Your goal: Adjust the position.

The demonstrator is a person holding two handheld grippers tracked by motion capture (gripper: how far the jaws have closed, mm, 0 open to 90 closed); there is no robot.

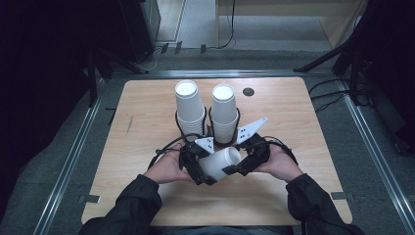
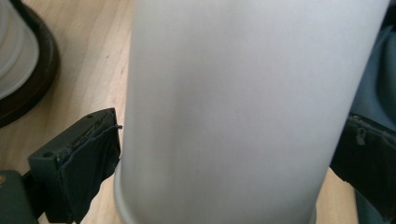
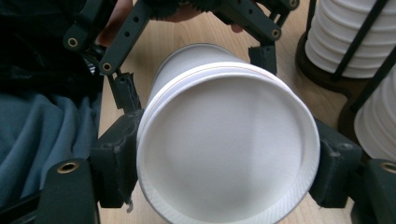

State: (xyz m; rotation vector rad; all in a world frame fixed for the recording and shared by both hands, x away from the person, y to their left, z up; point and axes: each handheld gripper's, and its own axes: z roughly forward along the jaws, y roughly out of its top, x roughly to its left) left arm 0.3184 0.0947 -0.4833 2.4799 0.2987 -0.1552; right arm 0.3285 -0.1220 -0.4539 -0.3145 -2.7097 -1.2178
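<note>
A white paper cup (image 1: 221, 160) lies on its side just above the wooden table (image 1: 142, 127), held between both grippers near the front. In the right gripper view its flat bottom (image 3: 229, 154) faces the camera, and a second rim line behind suggests nested cups. My right gripper (image 3: 229, 172) is shut on the cup's bottom end, its pads (image 3: 119, 158) pressing both sides. My left gripper (image 3: 194, 74) straddles the far, wider end with its jaws spread, one pad (image 3: 127, 93) standing clear of the wall. In the left gripper view the cup's side (image 2: 233, 112) sits between the jaws.
Two tall stacks of white cups (image 1: 190, 107) (image 1: 223, 110) stand upside down in black wire holders (image 1: 208, 122) just behind the grippers, close to the right gripper's right side (image 3: 345, 37). A small black disc (image 1: 248, 91) lies on the table's far side. Cables trail from both grippers.
</note>
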